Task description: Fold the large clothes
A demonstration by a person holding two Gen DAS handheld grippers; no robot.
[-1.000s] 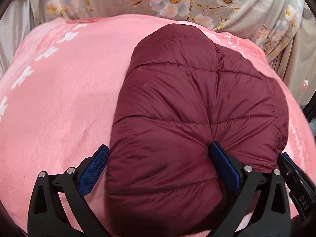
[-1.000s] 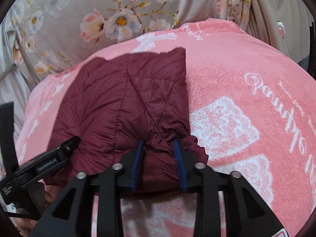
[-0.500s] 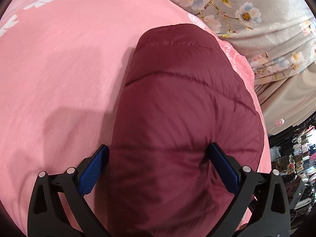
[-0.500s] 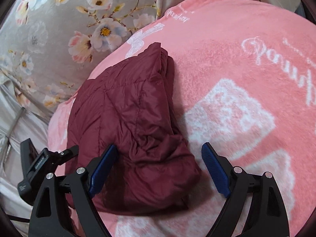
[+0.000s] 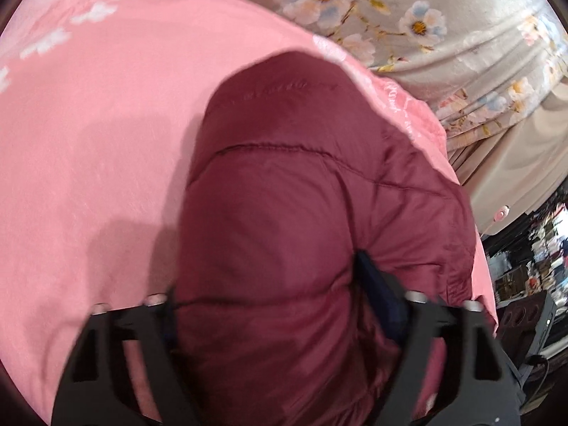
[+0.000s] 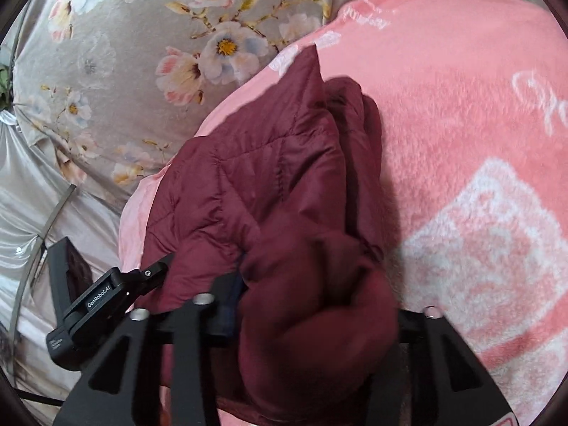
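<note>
Both grippers, left (image 5: 269,305) and right (image 6: 312,316), have just been closing and now clench the maroon jacket (image 5: 305,213) at 6 o'clock on the pink blanket (image 5: 88,135), ready for another fold.

The left gripper (image 5: 277,298), its jaws just closing, squeezes the puffy maroon quilted jacket (image 5: 284,213) on the pink fleece blanket (image 5: 88,124).
</note>
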